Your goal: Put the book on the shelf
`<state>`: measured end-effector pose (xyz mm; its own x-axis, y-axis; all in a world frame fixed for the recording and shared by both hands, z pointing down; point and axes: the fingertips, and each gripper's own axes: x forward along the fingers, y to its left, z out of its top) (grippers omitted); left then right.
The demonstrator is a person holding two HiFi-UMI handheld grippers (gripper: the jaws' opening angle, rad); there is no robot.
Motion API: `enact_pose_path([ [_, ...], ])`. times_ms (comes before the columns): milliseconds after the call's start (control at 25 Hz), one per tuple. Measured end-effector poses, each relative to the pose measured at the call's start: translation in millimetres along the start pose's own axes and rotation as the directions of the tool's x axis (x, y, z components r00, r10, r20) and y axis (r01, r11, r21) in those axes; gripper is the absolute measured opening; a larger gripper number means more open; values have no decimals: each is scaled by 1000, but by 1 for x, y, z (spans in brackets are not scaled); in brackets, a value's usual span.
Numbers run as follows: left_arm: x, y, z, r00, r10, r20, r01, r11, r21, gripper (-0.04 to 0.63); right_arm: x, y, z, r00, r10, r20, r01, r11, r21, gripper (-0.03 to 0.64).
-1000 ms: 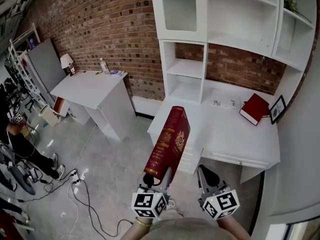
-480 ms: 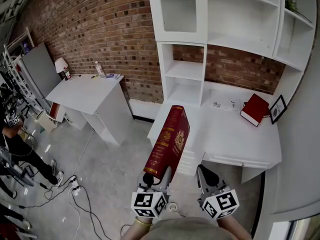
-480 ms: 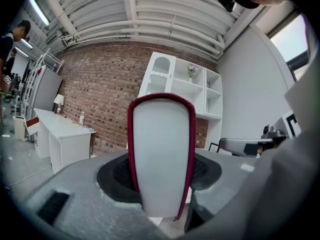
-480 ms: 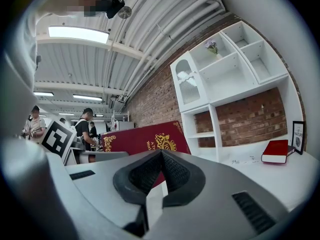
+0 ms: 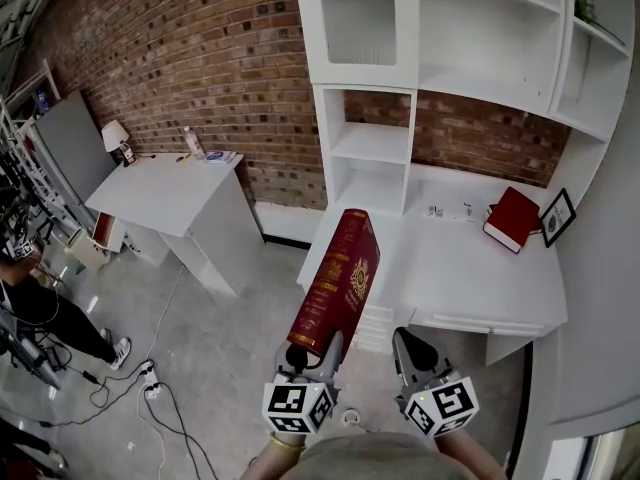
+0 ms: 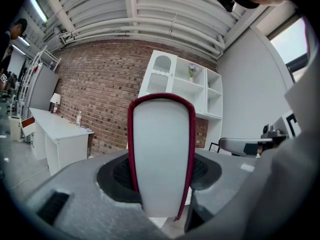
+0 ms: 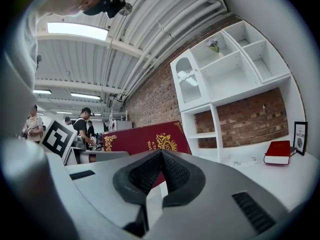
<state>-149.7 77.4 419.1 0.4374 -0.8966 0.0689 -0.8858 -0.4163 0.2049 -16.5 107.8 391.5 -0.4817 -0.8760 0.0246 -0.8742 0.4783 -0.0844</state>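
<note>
A tall white shelf unit point(image 5: 470, 78) stands ahead of both grippers' jaws against a brick wall point(image 5: 200, 48), with its open compartments above a white desk point(image 5: 480, 278) that lies beyond the jaw tips. Far off to the left of the left jaws stands a second white table point(image 5: 165, 183). The book point(image 5: 335, 283), thick and dark red with gold ornament, rises from between the jaws of the left gripper point(image 5: 312, 356) and tilts up and forward toward the shelf unit. Those jaws are clamped on its lower end, one pad on each cover, and its pale page edge faces that gripper's camera. The book is held in the air, in no compartment. The right gripper point(image 5: 408, 344), just right of the book, has its jaws closed together with nothing between them. Well ahead and to the right of those jaws a second red book point(image 5: 512, 218) lies on the desk, beside a small black-framed picture point(image 5: 556, 218).
</note>
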Motion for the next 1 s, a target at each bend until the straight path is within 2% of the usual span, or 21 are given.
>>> enact_pose_path([
  [1000, 35, 43, 2, 999, -33, 2, 33, 999, -7, 239, 50, 1, -6, 999, -40, 9, 40, 999, -2, 6],
])
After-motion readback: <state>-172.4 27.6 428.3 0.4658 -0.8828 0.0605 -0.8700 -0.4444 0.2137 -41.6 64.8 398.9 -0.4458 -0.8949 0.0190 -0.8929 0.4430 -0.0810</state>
